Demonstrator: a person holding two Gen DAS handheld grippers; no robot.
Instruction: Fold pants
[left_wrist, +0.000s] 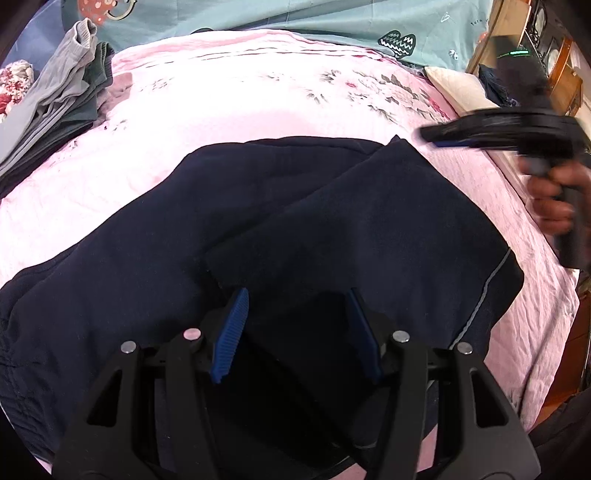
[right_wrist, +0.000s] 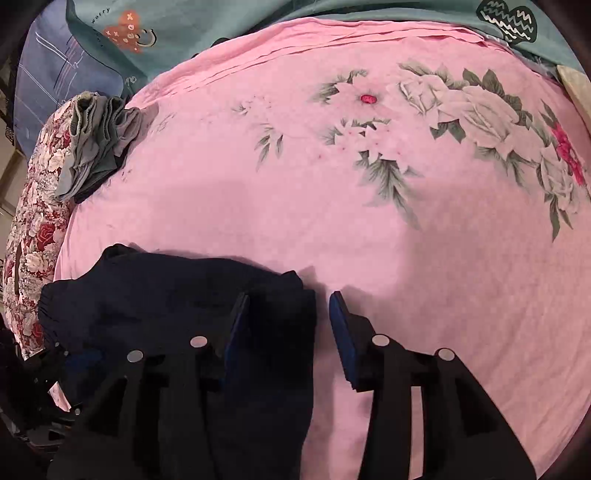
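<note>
Lying on the pink floral sheet, the dark navy pants are partly folded. Over them, the left gripper has its jaws parted, gripping nothing. At their right edge, the right gripper stands apart too, with cloth between its 2 fingers but unpinched. Folded grey clothes sit far left of the pants.

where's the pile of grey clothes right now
The grey clothes pile sits at the far left edge of the pink floral sheet, beside the red floral pillow, well beyond the navy pants.
</note>
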